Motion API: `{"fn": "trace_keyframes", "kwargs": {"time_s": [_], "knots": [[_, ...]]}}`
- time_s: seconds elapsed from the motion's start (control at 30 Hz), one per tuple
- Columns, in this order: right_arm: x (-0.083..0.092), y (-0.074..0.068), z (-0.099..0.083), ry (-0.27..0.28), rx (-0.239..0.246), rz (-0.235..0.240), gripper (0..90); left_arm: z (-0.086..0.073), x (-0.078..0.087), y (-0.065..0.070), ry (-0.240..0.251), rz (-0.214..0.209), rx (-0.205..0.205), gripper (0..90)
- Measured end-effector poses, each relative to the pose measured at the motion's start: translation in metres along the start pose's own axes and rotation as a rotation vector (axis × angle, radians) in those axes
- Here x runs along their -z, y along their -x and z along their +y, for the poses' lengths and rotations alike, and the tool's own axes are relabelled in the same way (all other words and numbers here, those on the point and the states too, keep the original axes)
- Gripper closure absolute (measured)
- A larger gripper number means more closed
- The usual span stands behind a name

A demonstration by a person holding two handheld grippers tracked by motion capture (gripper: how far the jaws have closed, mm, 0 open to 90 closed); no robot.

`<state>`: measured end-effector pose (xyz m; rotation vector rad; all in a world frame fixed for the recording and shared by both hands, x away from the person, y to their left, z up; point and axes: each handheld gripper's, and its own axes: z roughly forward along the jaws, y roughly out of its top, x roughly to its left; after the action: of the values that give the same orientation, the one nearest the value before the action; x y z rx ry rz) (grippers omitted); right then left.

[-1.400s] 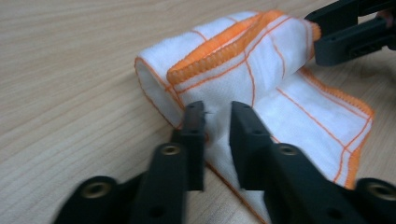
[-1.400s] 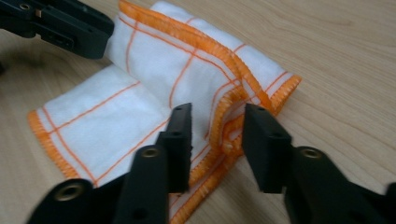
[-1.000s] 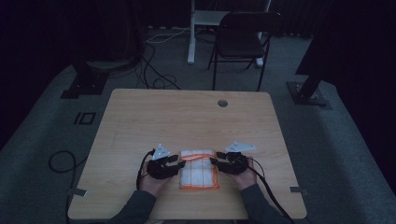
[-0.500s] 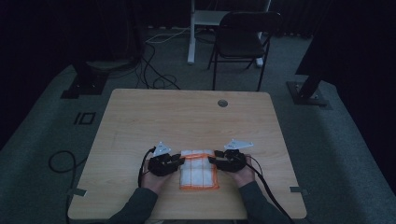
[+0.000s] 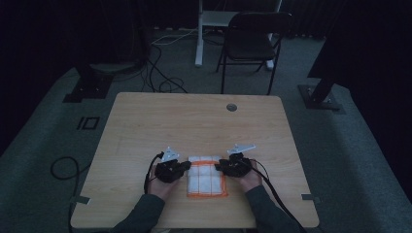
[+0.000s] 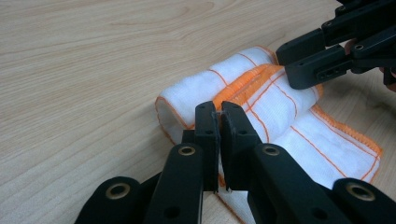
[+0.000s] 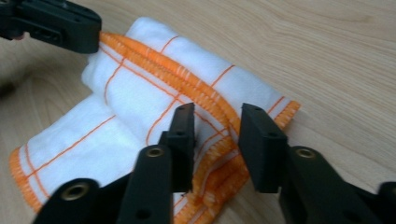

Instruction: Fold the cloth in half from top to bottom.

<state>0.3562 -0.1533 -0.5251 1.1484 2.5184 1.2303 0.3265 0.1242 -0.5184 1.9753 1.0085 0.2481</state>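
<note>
A white cloth with orange grid lines and an orange hem (image 5: 207,178) lies near the table's front edge, its far end rolled over (image 6: 280,107) (image 7: 154,79). My left gripper (image 5: 187,166) sits at the cloth's left far corner. Its jaws (image 6: 219,114) have just been closing and now pinch the cloth's edge. My right gripper (image 5: 217,166) is at the right far corner. Its jaws (image 7: 217,116) have just been closing too, but still stand apart, with the orange hem between them and not pressed. Each gripper also shows across the roll in the other's view (image 6: 287,60) (image 7: 88,28).
The wooden table (image 5: 194,121) has a round cable hole (image 5: 231,107) near its far edge. Beyond it stand a black chair (image 5: 252,39) and a white post, with cables on the floor. Dark stand bases sit at both far sides.
Both hands have kept their places at the cloth's far corners. The high view is too small to show any jaw movement.
</note>
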Motion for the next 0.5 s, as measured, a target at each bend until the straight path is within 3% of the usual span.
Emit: {"fn": "trace_keyframes", "kwargs": {"time_s": [0.17,0.5], "knots": [[0.002,-0.002,0.000,-0.003,0.007,0.018,81.3,0.000,0.001,0.001,0.001,0.003,-0.008,86.9],[0.014,-0.012,0.001,0.025,0.054,-0.002,85.4,0.001,0.007,0.006,0.013,-0.005,-0.011,87.0]]}}
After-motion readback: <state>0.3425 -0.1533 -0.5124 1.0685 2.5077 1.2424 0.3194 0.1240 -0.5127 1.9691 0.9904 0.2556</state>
